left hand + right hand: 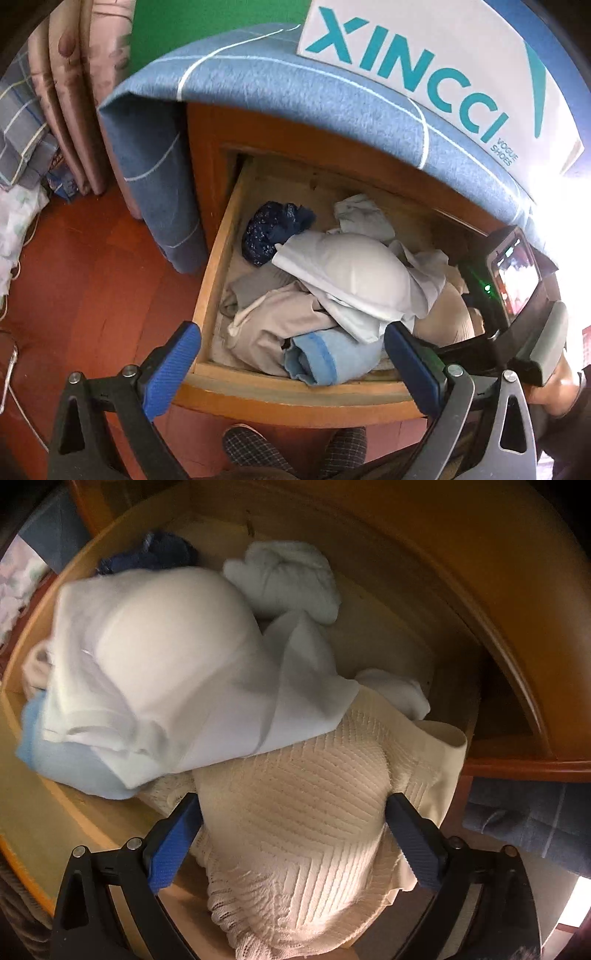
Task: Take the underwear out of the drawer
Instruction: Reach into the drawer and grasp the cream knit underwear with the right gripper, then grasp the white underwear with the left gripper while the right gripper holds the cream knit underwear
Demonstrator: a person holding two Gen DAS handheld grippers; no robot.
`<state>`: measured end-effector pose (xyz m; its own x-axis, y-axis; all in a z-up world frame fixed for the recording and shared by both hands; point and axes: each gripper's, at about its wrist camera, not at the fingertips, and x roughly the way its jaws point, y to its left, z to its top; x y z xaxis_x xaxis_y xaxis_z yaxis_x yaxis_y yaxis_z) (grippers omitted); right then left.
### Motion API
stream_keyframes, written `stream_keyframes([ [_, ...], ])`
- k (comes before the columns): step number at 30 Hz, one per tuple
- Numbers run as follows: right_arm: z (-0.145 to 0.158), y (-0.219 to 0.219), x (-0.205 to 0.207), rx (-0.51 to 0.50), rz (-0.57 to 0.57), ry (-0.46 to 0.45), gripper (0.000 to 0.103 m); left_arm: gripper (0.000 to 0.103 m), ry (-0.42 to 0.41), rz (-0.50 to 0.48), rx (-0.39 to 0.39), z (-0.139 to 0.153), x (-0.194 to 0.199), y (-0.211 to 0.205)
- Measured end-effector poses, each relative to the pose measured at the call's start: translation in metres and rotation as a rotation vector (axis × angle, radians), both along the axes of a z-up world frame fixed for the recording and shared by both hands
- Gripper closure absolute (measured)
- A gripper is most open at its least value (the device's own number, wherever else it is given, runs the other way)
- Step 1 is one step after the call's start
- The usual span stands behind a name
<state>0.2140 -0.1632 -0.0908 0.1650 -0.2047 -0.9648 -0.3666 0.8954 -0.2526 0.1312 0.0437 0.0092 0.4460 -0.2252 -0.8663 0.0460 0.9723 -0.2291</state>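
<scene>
Drawer [216, 266]: pulled open, contents still inside. Left claw [291, 363]: jaws wide, empty, hovering above the drawer's front edge. Contents, left to right: dark blue piece [273, 230]; white padded piece [354, 273]; light blue roll [317, 356]. Right claw [293, 840]: inside the drawer, jaws wide, straddling the cream knitted underwear [295, 812], apparently not yet clamped. Status: nothing lifted out; grasp and removal remain.

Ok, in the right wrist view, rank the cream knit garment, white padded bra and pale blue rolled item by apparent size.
1-2. cream knit garment and white padded bra: similar; the knit sits nearer the camera, so unsure.
3. pale blue rolled item, partly hidden.
</scene>
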Motion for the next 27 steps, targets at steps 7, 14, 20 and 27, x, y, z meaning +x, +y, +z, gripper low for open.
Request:
stream_keyframes([
  [7, -0.001, -0.005, 0.001, -0.011, -0.031, 0.002, 0.029, 0.001, 0.022, 0.016, -0.025, -0.005, 0.002, 0.000],
  [14, 0.019, -0.021, -0.014, 0.093, -0.107, -0.024, 0.070, 0.001, 0.037, 0.038, -0.050, -0.009, 0.004, 0.003],
  [20, 0.045, -0.047, -0.025, 0.170, -0.216, -0.119, 0.076, 0.001, 0.027, 0.035, -0.056, -0.010, 0.004, 0.003],
  [27, 0.069, -0.063, -0.046, 0.253, -0.330, -0.239, 0.077, 0.001, -0.003, -0.039, -0.005, -0.002, 0.005, -0.011],
])
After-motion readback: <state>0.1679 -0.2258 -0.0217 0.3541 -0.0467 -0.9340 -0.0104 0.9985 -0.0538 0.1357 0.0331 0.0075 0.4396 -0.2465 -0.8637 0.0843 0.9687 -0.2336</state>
